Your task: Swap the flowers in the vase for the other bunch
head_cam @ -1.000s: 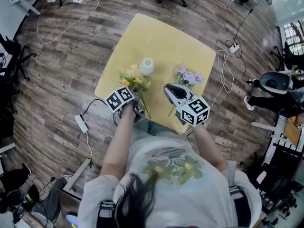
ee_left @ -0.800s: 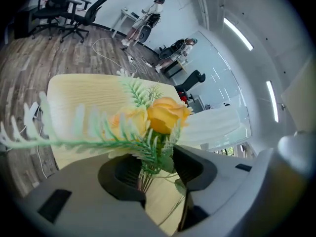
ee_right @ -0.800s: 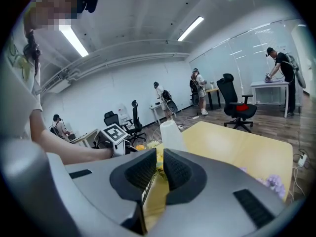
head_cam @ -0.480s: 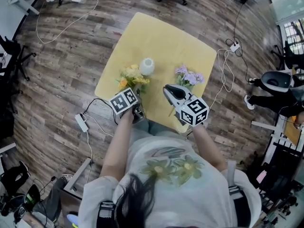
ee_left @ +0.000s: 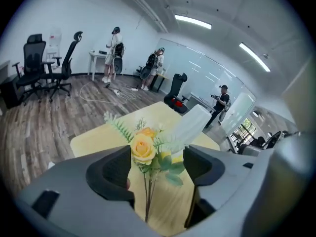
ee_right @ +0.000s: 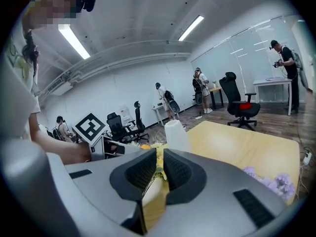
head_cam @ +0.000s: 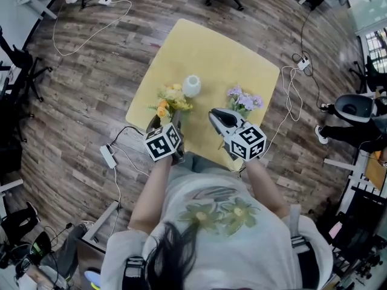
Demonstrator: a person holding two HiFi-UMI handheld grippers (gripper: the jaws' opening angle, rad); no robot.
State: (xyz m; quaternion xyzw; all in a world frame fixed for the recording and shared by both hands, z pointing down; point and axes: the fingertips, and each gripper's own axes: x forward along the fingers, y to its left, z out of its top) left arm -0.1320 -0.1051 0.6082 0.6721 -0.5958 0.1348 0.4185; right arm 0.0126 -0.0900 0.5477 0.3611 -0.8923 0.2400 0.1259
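Opening my left claw (head_cam: 164, 122) just dropped the yellow flowers (head_cam: 170, 98) beside the vase (head_cam: 191, 86). Right claw's (head_cam: 219, 117) clenched empty; purple bunch (head_cam: 244, 99) probably goes in next.

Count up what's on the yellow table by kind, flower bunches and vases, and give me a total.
Flower bunches: 2 (yellow bunch, purple bunch)
Vases: 1 (white vase)
Total: 3
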